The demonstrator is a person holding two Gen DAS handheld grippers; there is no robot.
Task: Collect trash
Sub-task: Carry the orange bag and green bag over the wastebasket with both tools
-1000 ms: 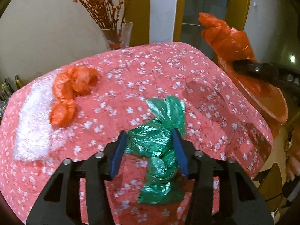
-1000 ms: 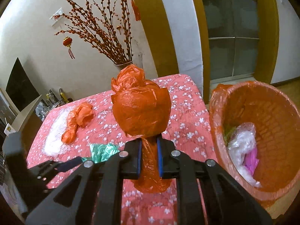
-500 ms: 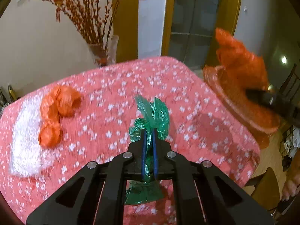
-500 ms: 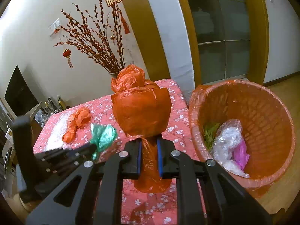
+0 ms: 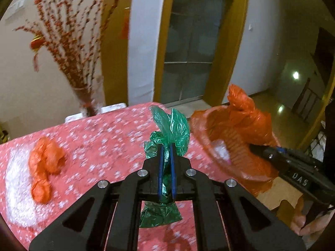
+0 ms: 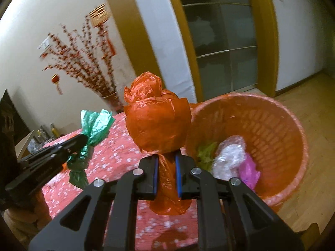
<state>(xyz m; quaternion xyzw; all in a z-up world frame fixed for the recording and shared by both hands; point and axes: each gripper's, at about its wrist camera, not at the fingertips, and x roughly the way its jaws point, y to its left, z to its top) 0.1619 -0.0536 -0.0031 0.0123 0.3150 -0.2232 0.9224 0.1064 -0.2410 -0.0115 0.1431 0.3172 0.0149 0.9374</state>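
Your left hand-held gripper (image 5: 166, 146) clamped tight on green plastic bag (image 5: 169, 125), lifted above counter (image 5: 100, 142). Your right hand-held gripper (image 6: 166, 159) pinched on neck of orange plastic bag (image 6: 157, 125), held beside orange wastebasket (image 6: 272, 121) holding clear and pink trash. Another orange bag (image 5: 45, 163) lying on counter, left side.

My right tongs (image 6: 166, 173) pinch the neck of a knotted orange plastic bag (image 6: 158, 129); just right of it gapes the orange basket (image 6: 278, 129); left, my other tongs (image 6: 72, 146) clamp a green bag (image 6: 94, 129) over the floral tablecloth (image 6: 119, 152).
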